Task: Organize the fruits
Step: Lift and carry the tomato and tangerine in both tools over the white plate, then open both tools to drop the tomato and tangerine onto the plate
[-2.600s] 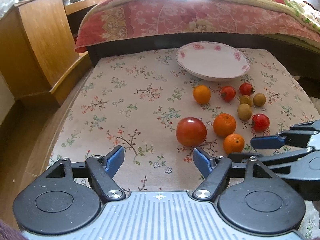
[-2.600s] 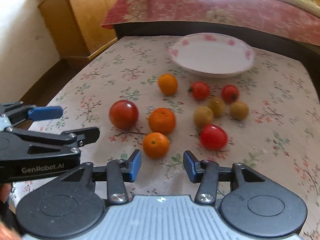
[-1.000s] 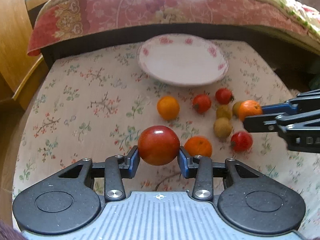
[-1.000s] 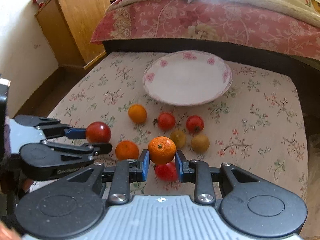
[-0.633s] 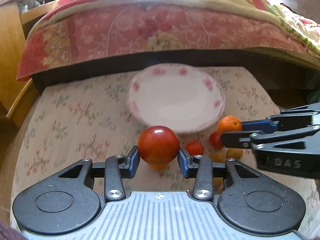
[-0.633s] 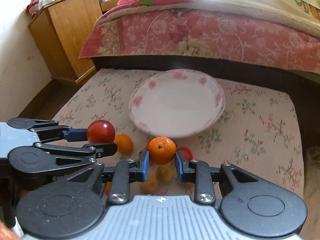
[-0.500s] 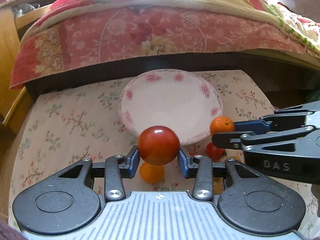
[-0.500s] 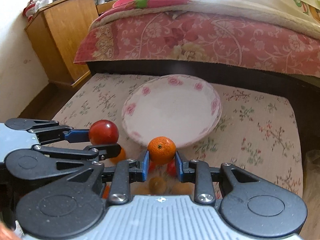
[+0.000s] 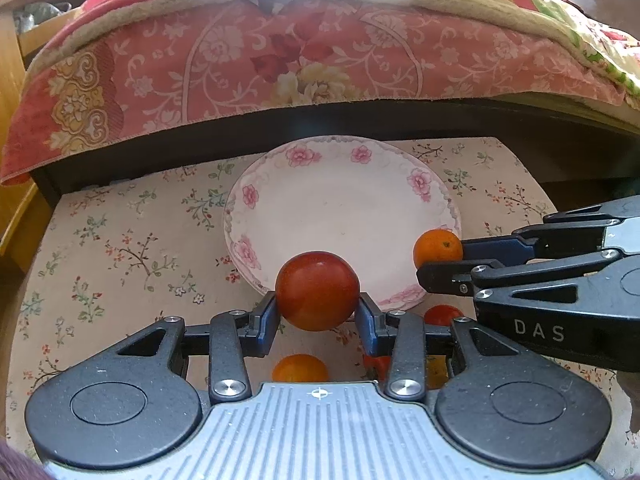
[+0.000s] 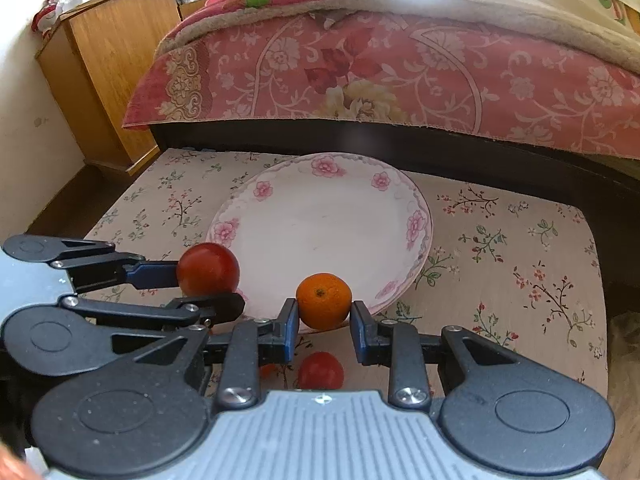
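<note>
My left gripper (image 9: 317,314) is shut on a large red tomato (image 9: 317,290) and holds it above the near rim of the white plate with pink flowers (image 9: 312,184). My right gripper (image 10: 324,322) is shut on a small orange (image 10: 324,300), held above the plate's near edge (image 10: 280,184). The orange (image 9: 437,247) and right gripper also show at the right of the left wrist view. The tomato (image 10: 208,268) and left gripper show at the left of the right wrist view. The plate is empty.
Other fruit lies on the floral table cloth (image 9: 120,248) under the grippers: an orange (image 9: 300,368) and small red tomatoes (image 9: 442,315) (image 10: 320,370). A bed with a pink cover (image 9: 280,60) runs behind the table. A wooden cabinet (image 10: 108,60) stands at the back left.
Both grippers closed on fruit, the left on the tomato and the right on the orange, lifted them, and carried them forward to the plate's near rim.
</note>
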The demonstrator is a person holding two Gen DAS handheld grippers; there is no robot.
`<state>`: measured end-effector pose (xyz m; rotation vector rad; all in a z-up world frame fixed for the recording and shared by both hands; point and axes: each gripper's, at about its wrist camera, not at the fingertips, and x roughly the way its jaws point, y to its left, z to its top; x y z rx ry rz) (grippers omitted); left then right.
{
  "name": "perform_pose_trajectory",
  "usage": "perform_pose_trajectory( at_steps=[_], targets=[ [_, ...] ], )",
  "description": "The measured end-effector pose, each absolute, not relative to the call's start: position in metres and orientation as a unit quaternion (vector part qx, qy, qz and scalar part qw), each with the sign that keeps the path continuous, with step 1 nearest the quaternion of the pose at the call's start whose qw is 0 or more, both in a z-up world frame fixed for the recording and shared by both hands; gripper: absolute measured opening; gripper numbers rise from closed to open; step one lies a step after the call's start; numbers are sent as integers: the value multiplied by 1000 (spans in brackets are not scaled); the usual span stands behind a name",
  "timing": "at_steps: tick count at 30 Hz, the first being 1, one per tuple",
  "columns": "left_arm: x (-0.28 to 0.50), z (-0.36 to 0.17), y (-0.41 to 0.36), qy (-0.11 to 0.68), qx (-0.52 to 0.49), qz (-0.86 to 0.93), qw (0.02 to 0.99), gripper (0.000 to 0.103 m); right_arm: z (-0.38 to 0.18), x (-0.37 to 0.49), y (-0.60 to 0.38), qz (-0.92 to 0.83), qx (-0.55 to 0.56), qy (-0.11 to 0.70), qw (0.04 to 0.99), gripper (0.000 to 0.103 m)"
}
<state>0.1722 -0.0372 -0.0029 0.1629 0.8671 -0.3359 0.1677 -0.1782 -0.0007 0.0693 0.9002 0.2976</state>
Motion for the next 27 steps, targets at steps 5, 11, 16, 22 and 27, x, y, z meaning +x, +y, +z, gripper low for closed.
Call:
perform_pose_trajectory(
  at_steps=[5, 11, 16, 22, 27],
  targets=[
    [173, -4, -37, 417, 76, -162, 891, 49, -2, 171, -180, 142, 39, 432, 890, 32],
    [170, -1, -37, 409, 80, -161, 895, 50, -2, 171, -181, 139, 41, 430, 891, 32],
    [170, -1, -38, 408, 81, -160, 895, 51, -1, 171, -182, 136, 43, 431, 891, 32],
    [166, 5, -38, 399, 81, -163, 899, 53, 0, 172, -185, 134, 50, 425, 894, 33],
    [165, 5, -39, 398, 85, -164, 899, 53, 3, 171, -188, 129, 51, 421, 896, 37]
  ],
)
